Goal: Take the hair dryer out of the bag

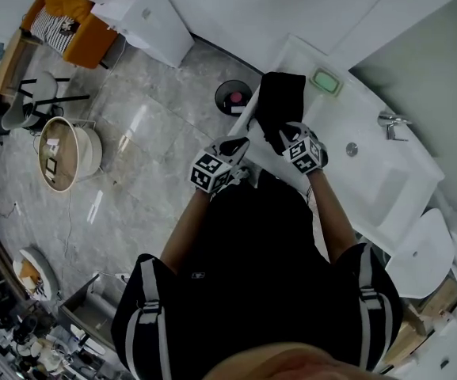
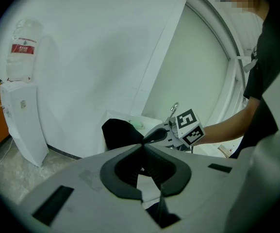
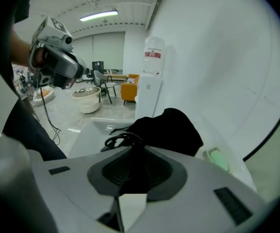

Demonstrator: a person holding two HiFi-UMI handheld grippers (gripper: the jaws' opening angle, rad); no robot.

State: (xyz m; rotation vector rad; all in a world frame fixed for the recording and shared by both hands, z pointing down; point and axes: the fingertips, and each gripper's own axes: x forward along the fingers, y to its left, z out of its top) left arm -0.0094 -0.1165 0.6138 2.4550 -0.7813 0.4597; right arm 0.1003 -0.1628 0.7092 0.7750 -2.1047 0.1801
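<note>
Left gripper point(image 2: 142, 144): held clear above the counter's front edge and tilted gently downward. Its jaws are closed together with nothing between them.
Right gripper point(image 3: 130, 148): pitched steeply down at the bag, just beside the left one in the head view. Its jaws stand a small way apart, and only black shows in the gap.
Arms: both forearms reach forward from the black-clad body with elbows bent, bringing the grippers close together.
Black bag point(image 1: 279, 105): lies slumped on the white counter point(image 1: 355, 101), near the green soap dish point(image 1: 325, 80) and well apart from the faucet point(image 1: 390, 123).
Hair dryer: not in sight, since no view looks into the bag.
Cord point(image 3: 119, 140): black loops lie at the bag's near edge, right at the right gripper's tips. I cannot tell whether it is a drawstring or a power lead.
Contact: whether the right jaws touch the bag cannot be told, black against black.
Hands: largely hidden behind the marker cubes in the head view.
</note>
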